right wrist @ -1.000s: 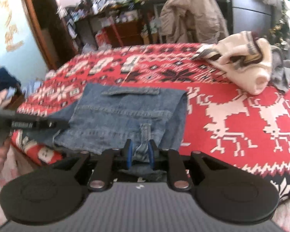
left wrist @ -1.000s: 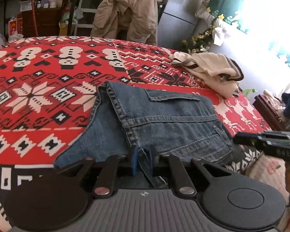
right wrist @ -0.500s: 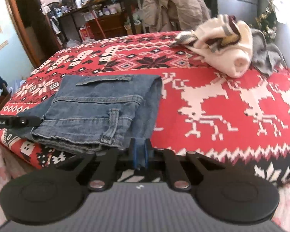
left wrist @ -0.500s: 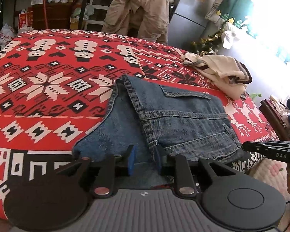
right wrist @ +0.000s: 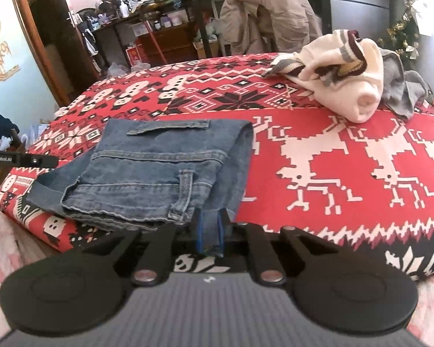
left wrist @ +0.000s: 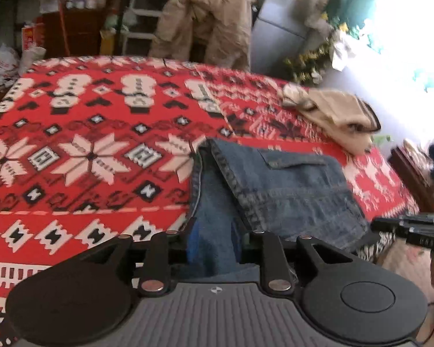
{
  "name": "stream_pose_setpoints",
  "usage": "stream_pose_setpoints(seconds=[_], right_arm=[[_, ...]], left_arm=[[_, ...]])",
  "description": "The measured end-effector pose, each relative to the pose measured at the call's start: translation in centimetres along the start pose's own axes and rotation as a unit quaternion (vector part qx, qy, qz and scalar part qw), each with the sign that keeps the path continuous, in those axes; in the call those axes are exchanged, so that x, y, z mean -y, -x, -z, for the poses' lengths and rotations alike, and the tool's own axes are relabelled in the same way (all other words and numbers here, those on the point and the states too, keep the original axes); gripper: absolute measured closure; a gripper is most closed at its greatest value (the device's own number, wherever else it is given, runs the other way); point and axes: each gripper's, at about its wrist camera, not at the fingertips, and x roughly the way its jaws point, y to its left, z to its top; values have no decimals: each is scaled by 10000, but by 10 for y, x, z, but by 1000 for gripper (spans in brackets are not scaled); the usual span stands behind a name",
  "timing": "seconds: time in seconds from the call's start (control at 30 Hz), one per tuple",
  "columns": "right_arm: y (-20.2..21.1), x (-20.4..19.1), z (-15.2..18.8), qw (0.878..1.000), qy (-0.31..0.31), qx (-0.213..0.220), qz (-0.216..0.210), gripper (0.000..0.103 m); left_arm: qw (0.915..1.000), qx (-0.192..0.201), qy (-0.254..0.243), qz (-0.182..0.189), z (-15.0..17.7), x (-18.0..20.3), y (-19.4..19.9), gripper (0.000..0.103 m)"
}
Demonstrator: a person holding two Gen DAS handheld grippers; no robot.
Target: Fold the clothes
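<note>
Left wrist view only: bright window at far right; right gripper (left wrist: 410, 227) seen as a black bar at the right edge, past the near right corner of the jeans; picture blurred.
Right wrist view only: grey garment (right wrist: 402, 92) tucked behind the cream sweater (right wrist: 347, 72); white reindeer pattern on the near right of the red blanket (right wrist: 318, 110); brown door frame at far left; left gripper (right wrist: 23, 159) seen as a black bar at the left edge.
Both views: tan coat (left wrist: 208, 26) draped over a chair beyond the bed; cluttered shelves behind.
Folded jeans (left wrist: 275, 190): flat on the blanket at the near edge of the bed, pocket flap up, well apart from the sweater.
Left gripper (left wrist: 214, 248): fingers spread wide, denim lying between them at the near left of the jeans; contact with the pads impossible to tell.
Right gripper (right wrist: 210, 232): fingers drawn narrow, pinching a strip of denim at the near right corner.
</note>
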Motion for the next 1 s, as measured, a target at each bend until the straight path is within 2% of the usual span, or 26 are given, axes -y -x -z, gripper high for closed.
stream_pose_setpoints(seconds=[0.07,0.17,0.43,0.7,0.8,0.9,1.0], right_arm=[[0,-1,0,10000,10,21,-13,86],[1,-3,3,9999,117,38,23,86],[2,4,7,10000,18,14,37,84],[2,1,7,10000,13,10,95,80],[6,-2,4,9998,53,103,152,76],[9,-3,1,9997,19,160,183,73],[8,-3,0,9997,67,106,185,72]], left_arm=[[9998,-94,-158,-9,0,-2,-3,85],[9994,-155,-312,7,4,-3,-5,86],[10000,-11,34,57,2,-7,10,86],[9990,-195,355,182,-18,3,-35,86],[9986,-141,426,266,-14,0,-36,86],[9980,-217,508,294,-5,-10,-27,99],[9973,-320,573,340,5,-20,-16,100]])
